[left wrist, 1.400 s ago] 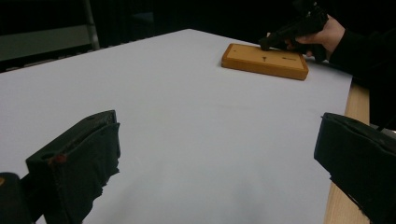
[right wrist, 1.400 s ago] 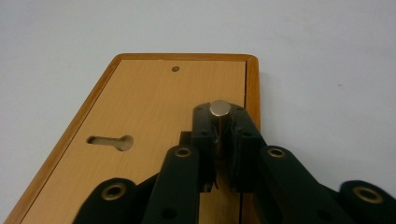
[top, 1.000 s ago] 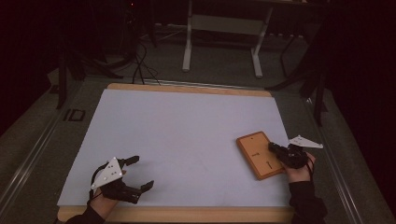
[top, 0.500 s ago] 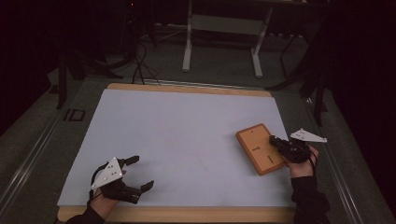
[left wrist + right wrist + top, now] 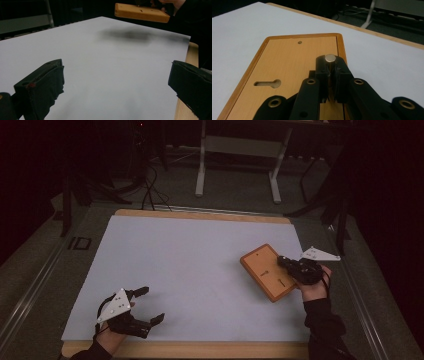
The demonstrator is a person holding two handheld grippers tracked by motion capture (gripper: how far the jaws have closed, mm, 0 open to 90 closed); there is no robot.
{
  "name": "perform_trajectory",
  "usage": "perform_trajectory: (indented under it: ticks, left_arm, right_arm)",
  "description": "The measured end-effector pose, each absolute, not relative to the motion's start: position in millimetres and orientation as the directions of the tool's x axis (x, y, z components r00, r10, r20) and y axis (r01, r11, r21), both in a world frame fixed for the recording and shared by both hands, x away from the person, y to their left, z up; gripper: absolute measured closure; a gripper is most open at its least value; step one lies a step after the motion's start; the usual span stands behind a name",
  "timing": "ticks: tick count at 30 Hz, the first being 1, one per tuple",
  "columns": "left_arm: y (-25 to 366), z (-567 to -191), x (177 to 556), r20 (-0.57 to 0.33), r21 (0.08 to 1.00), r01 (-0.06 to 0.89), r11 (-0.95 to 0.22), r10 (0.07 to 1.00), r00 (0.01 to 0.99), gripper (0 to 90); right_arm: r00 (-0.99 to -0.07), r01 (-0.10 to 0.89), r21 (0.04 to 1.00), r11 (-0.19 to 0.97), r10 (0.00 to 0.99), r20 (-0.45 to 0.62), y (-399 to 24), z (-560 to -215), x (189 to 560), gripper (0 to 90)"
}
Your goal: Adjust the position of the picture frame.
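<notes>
Wooden board (image 5: 268, 272), flat and rectangular with a keyhole slot (image 5: 267, 84) cut in its face, hangs above the desk (image 5: 190, 265) near the right edge, lifted clear of the white sheet; the left gripper view shows it in the air with its shadow on the sheet below. The right gripper (image 5: 295, 266) holds it from the side nearest the person's hand. In the right gripper view its fingers (image 5: 321, 72) are pressed close together on a small metal peg (image 5: 330, 58) that stands up from the board, and nothing else carries the board's weight.

The left gripper (image 5: 147, 306) rests low at the desk's front left corner, fingers spread wide with nothing between them, well apart from the board.

The risk, as I judge it, lies in that narrow grip. The peg is smooth and round (a poor thing to pinch), so the board may swing or pivot about it, tilt, and slip free. A quick turn of the wrist could drop it onto the desk or off the right edge, which is close.
</notes>
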State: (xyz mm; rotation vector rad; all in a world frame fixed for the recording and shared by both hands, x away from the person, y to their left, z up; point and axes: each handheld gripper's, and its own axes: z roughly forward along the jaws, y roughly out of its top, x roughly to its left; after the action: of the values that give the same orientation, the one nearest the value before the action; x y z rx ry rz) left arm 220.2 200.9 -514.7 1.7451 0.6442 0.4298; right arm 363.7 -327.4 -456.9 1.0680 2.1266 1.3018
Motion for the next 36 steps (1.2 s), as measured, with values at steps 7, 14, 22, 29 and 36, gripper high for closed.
perform_trajectory:
  ticks: [7, 14, 22, 29, 36]
  left_arm:
    - [200.9, -514.7, 220.4, -0.045, 0.963, 0.198, -0.180, 0.622, 0.782, 0.6]
    - [201.5, -514.2, 219.7, -0.042, 0.964, 0.195, -0.180, 0.622, 0.782, 0.7]
    - [202.4, -513.7, 219.2, -0.038, 0.965, 0.189, -0.180, 0.619, 0.785, 0.7]
    - [202.5, -513.8, 218.7, -0.036, 0.965, 0.188, -0.183, 0.616, 0.787, 0.6]
    - [202.8, -513.8, 218.4, -0.037, 0.965, 0.186, -0.183, 0.612, 0.790, 0.6]
  right_arm:
    - [-0.662, 0.366, 0.887, 0.280, 0.749, 0.036, -302.4, -450.3, 370.1, 84.3]
    - [-0.701, 0.356, 0.888, 0.289, 0.711, 0.050, -273.6, -451.2, 376.9, 84.3]
    - [-0.744, 0.353, 0.880, 0.318, 0.665, 0.058, -237.3, -462.1, 382.5, 84.3]
    - [-0.785, 0.356, 0.870, 0.342, 0.615, 0.079, -207.5, -476.8, 387.2, 84.3]
    - [-0.815, 0.348, 0.860, 0.373, 0.574, 0.081, -182.7, -489.6, 389.3, 84.2]
